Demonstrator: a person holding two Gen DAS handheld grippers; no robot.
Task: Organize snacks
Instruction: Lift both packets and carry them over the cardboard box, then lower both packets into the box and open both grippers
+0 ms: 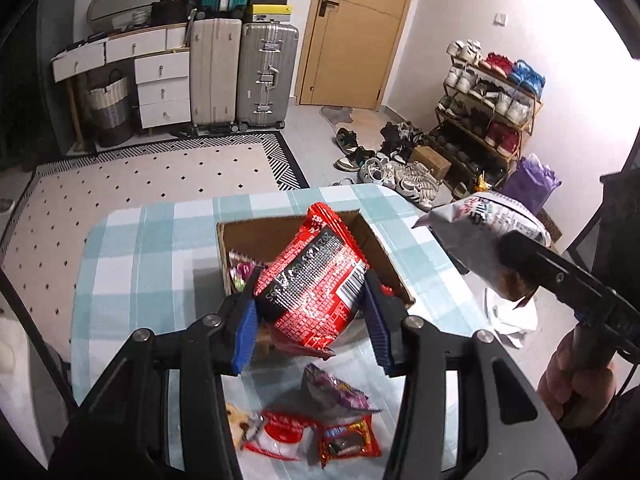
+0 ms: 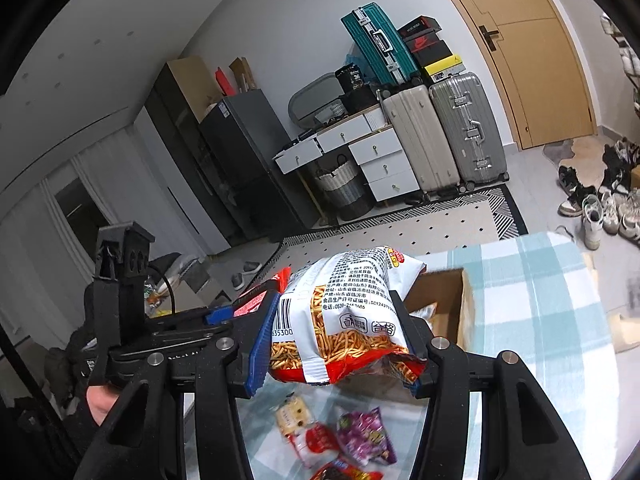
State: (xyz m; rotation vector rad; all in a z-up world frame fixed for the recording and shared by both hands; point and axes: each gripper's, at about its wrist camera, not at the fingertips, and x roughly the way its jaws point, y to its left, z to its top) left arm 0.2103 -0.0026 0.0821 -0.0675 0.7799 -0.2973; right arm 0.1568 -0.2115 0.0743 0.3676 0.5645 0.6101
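Observation:
My left gripper is shut on a red snack packet and holds it in the air over an open cardboard box on the checked tablecloth. A few packets lie inside the box. My right gripper is shut on a white packet of noodle sticks, also lifted above the table. In the left wrist view that white packet hangs to the right of the box. Loose packets lie on the table below: a purple one, a red and white one and a red one.
The table has rounded edges, with a dotted rug on the floor beyond it. White crumpled paper lies at the table's right edge. Suitcases, a drawer unit and a shoe rack line the walls.

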